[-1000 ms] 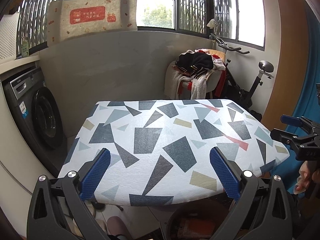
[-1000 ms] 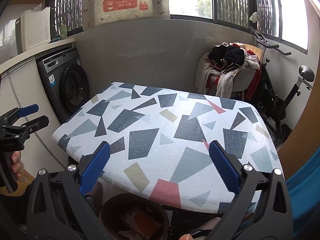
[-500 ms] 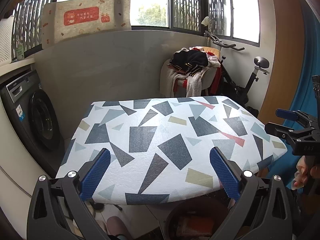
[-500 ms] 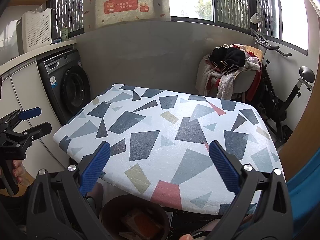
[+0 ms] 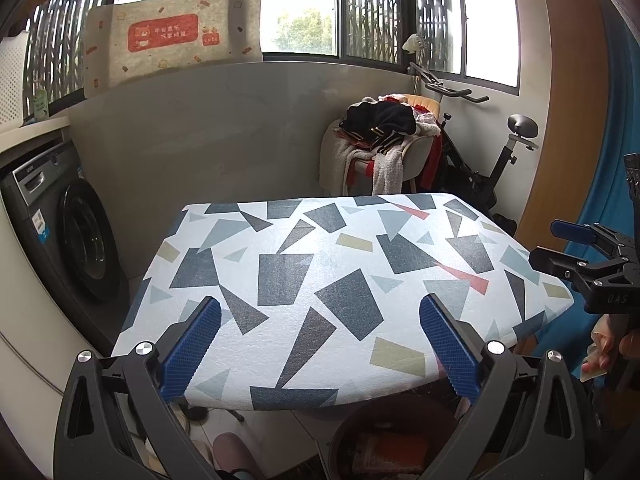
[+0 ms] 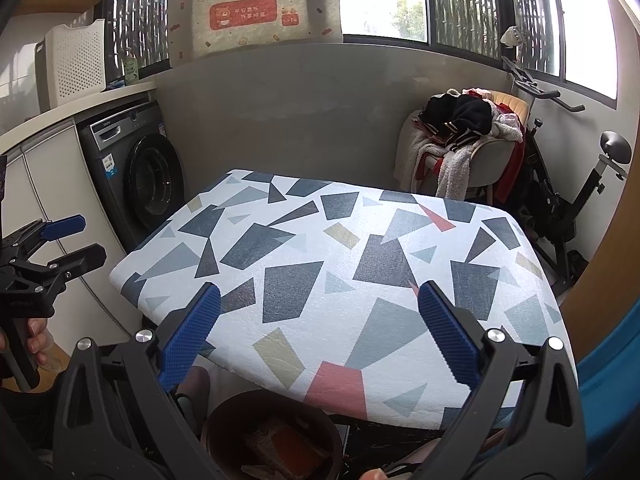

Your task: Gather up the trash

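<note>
A table [image 5: 328, 280] with a geometric patterned cloth stands in front of me; no loose trash shows on its top [image 6: 352, 280]. A dark round bin [image 5: 392, 440] holding orange and paper scraps sits on the floor under the near edge, also in the right wrist view [image 6: 272, 436]. My left gripper [image 5: 320, 344] is open and empty, above the table's near edge. My right gripper [image 6: 318, 340] is open and empty too. Each gripper shows in the other's view, the right one [image 5: 576, 252] and the left one [image 6: 60, 240], both held beside the table.
A washing machine [image 6: 136, 176] stands at the left under a counter. A chair piled with clothes [image 5: 380, 140] and an exercise bike [image 5: 500, 160] stand behind the table. A blue curtain [image 5: 624, 208] hangs at the right.
Both grippers have pulled back and risen slightly; the table looks a little farther away. Both stay open and empty.
</note>
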The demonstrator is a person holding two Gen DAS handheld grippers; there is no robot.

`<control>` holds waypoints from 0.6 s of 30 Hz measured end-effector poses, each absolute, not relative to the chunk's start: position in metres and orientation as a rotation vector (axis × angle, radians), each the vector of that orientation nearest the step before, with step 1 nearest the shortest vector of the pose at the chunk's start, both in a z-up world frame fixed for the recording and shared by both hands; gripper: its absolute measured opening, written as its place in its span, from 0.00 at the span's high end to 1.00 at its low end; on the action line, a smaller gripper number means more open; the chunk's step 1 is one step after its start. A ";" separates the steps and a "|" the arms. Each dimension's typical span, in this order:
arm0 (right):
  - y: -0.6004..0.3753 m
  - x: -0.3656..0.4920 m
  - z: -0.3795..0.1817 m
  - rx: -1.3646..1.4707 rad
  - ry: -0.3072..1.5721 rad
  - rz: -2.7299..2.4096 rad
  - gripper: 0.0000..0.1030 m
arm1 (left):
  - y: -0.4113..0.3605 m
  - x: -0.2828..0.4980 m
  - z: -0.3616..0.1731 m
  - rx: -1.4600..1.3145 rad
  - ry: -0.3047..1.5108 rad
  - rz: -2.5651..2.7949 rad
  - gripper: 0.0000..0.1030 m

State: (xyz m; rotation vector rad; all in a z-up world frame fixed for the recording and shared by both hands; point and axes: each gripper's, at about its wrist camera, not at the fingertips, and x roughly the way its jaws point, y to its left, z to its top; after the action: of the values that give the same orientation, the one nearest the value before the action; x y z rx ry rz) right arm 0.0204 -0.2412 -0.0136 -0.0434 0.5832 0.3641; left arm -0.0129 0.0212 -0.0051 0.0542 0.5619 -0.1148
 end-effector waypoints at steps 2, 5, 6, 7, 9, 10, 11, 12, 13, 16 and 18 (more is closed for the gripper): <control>-0.241 0.020 -0.014 -0.046 0.583 0.364 0.06 | 0.021 -0.013 -0.005 0.055 0.563 -0.115 0.06; -0.240 0.021 -0.014 -0.046 0.581 0.362 0.06 | 0.020 -0.013 -0.006 0.056 0.564 -0.115 0.06; -0.241 0.020 -0.014 -0.048 0.581 0.359 0.06 | 0.020 -0.013 -0.006 0.057 0.564 -0.114 0.06; -0.240 0.020 -0.014 -0.050 0.581 0.357 0.06 | 0.020 -0.013 -0.006 0.057 0.564 -0.115 0.06; -0.241 0.021 -0.015 -0.048 0.581 0.358 0.06 | 0.020 -0.013 -0.006 0.058 0.565 -0.114 0.06; -0.240 0.021 -0.015 -0.049 0.581 0.357 0.06 | 0.020 -0.013 -0.006 0.058 0.566 -0.115 0.06; -0.241 0.020 -0.015 -0.049 0.580 0.356 0.06 | 0.020 -0.013 -0.006 0.058 0.564 -0.114 0.06; -0.240 0.020 -0.015 -0.049 0.580 0.356 0.06 | 0.020 -0.013 -0.006 0.058 0.564 -0.114 0.06; -0.241 0.020 -0.015 -0.049 0.580 0.357 0.06 | 0.020 -0.013 -0.006 0.057 0.564 -0.113 0.06; -0.240 0.020 -0.015 -0.049 0.581 0.358 0.06 | 0.021 -0.013 -0.008 0.054 0.563 -0.110 0.06; -0.240 0.020 -0.015 -0.048 0.581 0.361 0.06 | 0.022 -0.014 -0.009 0.054 0.562 -0.109 0.06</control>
State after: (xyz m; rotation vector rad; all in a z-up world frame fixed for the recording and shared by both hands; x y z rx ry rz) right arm 0.0203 -0.2399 -0.0150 -0.0482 0.5808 0.3607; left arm -0.0137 0.0217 -0.0091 0.0541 0.5625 -0.1094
